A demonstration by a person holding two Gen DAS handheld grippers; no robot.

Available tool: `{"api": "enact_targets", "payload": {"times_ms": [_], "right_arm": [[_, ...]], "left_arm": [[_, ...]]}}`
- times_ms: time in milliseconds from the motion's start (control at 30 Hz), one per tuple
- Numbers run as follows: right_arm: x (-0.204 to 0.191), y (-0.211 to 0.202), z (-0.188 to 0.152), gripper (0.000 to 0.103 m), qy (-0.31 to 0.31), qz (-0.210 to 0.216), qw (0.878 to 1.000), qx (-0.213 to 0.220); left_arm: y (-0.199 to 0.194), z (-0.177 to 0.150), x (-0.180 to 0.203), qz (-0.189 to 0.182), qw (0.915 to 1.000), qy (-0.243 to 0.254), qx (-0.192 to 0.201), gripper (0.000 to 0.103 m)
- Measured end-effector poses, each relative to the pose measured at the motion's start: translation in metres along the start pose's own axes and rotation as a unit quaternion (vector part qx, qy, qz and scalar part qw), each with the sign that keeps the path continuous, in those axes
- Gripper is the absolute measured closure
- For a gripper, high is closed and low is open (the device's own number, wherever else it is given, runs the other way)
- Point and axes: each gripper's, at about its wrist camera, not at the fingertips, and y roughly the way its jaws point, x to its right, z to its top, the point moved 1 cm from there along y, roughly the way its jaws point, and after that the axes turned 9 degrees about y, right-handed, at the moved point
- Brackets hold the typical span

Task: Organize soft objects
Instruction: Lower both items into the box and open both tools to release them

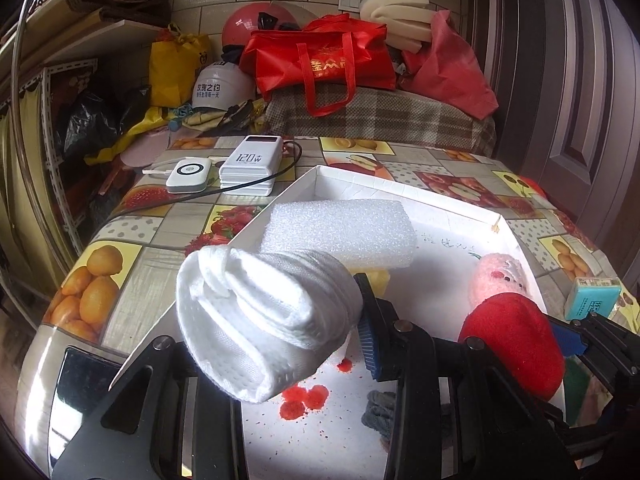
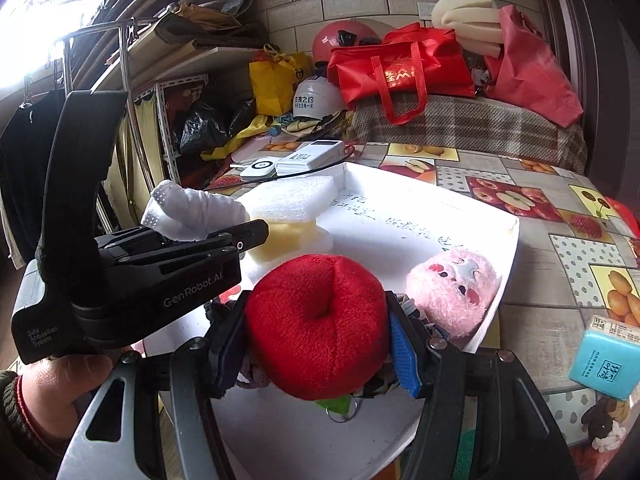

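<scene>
— Which way does the roll lie?

— My left gripper (image 1: 276, 344) is clamped on the rolled white cloth (image 1: 264, 320). Its long axis runs from low by my fingers up and away to the left, its folded end raised above the left rim of the white tray (image 1: 404, 196). The gripper itself leans forward over the tray.

— And your other hand?

— My right gripper (image 2: 316, 328) squeezes the red plush ball (image 2: 316, 320) between its blue pads (image 2: 404, 356), dimple facing the camera, held level over the tray's near end. The pink plush toy (image 2: 452, 292) lies in the tray just right of the ball; the white foam block (image 2: 292, 196) sits on a yellow sponge (image 2: 284, 240) at the tray's far left corner.
</scene>
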Motion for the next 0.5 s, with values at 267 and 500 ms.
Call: {"api": "enact_targets", "payload": {"times_ms": [267,500], "right_arm": [[0.000,-0.003,0.001,0.036,0.003,-0.015,1.000,0.010],[-0.003,-0.004,0.002,0.007,0.000,-0.024,1.000,0.019]], "left_arm": [[-0.002,0.001,0.003,0.014,0.9999,0.007,0.005,0.068],[-0.011,-0.003,-0.011,0.051,0.9981,-0.030,0.020,0.002]]}}
